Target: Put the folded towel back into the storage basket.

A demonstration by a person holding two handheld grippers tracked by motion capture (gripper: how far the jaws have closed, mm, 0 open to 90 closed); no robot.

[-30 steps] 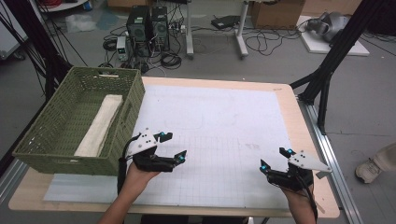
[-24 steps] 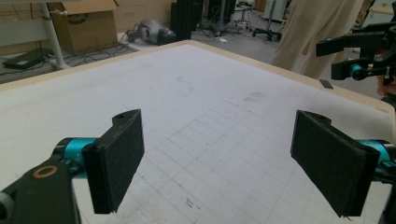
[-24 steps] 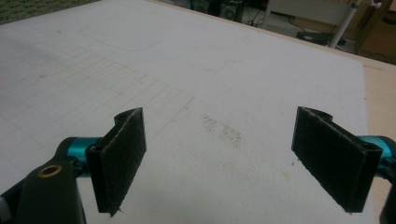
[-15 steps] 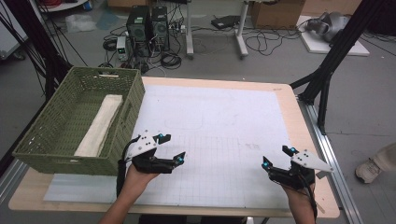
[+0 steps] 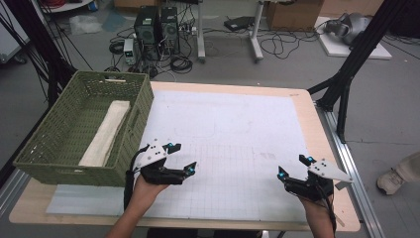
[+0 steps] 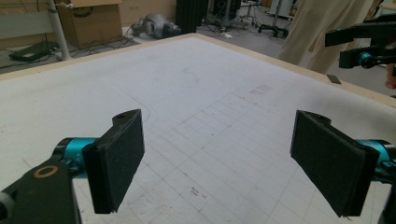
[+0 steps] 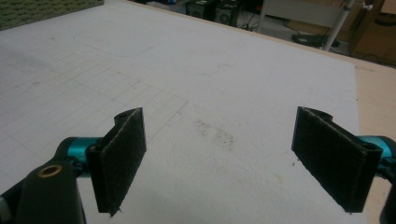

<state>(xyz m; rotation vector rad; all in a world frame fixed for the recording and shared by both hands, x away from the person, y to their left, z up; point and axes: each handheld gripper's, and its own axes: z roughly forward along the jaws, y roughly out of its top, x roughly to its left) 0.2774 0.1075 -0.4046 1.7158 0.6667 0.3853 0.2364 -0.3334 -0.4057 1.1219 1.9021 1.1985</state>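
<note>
Surface: white gridded mat (image 5: 228, 134) on a wooden table (image 5: 322, 129).
Left gripper (image 5: 181, 157): jaws wide apart, empty, just beside the green basket (image 5: 59, 148).
Right gripper (image 5: 294, 166): jaws apart, empty, near the mat's right corner.
Basket contents: folded white cloth (image 5: 105, 133).

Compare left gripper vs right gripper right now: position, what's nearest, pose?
The left gripper sits beside the green basket at the mat's near left; the right gripper sits near the mat's near right corner, with nothing close by. The left gripper's jaws point right, across the white mat; the right gripper's jaws point up and left. Both are open, hold nothing and hang low over the mat.
</note>
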